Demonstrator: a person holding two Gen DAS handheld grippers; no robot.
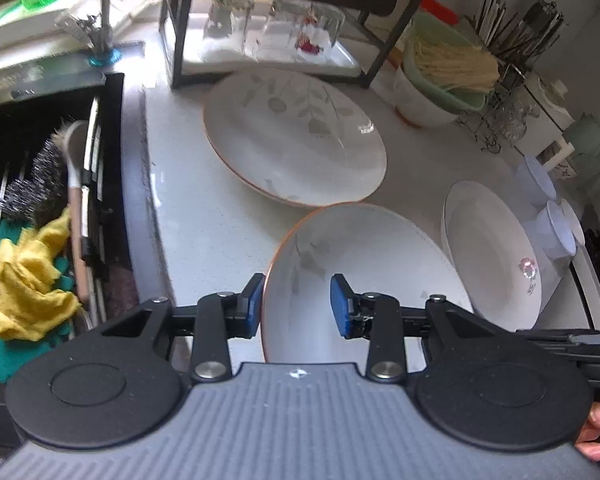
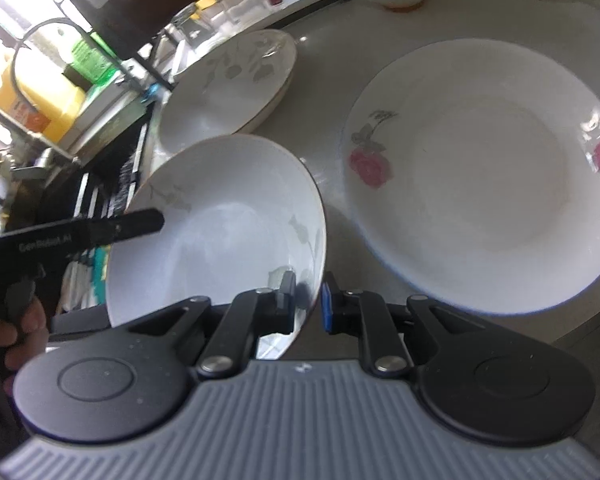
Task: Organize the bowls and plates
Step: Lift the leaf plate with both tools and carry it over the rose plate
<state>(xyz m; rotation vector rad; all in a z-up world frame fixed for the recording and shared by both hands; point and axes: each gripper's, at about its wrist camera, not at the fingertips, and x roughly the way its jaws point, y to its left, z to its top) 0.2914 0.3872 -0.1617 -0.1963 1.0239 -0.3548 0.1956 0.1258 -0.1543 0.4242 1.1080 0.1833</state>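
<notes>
White counter [image 1: 188, 208]: leaf bowl [image 2: 220, 232] rim pinched in right gripper [image 2: 306, 300]; left gripper [image 1: 298, 304] parted, straddling opposite rim.

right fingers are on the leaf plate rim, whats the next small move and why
Probably carry the near leaf plate toward the far leaf plate to stack it: the right gripper pinches its rim, it sits tilted, and the left gripper straddles its rim, open.

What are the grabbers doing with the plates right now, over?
Right gripper clamped on leaf-pattern plate rim. Left gripper open, straddling its other rim. Rose plate and second leaf plate close by.
</notes>
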